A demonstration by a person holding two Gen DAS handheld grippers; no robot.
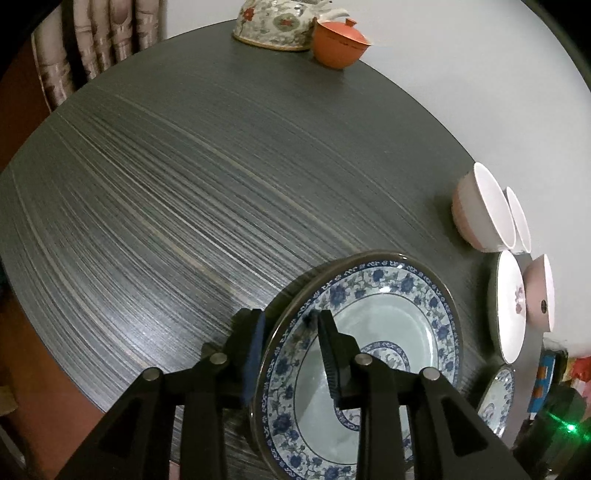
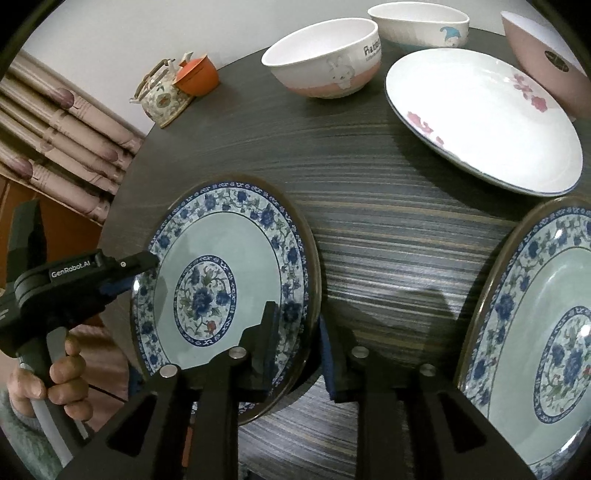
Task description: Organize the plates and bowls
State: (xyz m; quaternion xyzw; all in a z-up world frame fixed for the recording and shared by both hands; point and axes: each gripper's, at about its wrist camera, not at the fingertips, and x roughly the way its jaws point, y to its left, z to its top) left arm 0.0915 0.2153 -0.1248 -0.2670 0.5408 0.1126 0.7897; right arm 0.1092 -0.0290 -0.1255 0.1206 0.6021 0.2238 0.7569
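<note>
A: On the dark table (image 1: pixel 166 184), left wrist view first: progress?

B: Early, I'd say. Left gripper (image 1: pixel 288 321) straddles the rim of the near blue plate (image 1: pixel 388 332), which sits at the table's near edge. Can't tell whether the pads actually bite. Bowls and the white plate (image 1: pixel 511 306) sit apart at the far right, nothing stacked that I can see

A: Any text there?

B: None readable

A: Right wrist view?

B: Right gripper (image 2: pixel 295 325) has the same plate's opposite rim between its fingers, but there's a gap, so it looks let go. Second blue plate (image 2: pixel 535 332) lies apart on the right. Behind the white plate: rabbit bowl (image 2: pixel 325 62), white bowl (image 2: pixel 417 22), pink bowl (image 2: pixel 543 55), all separate. Grouping plates and bowls looks wholly undone

A: Writing?

B: "GenRobot.AI" on the left gripper body. Print on the rabbit bowl is too small to read, and so is the dark round sticker on the pink bowl
</note>
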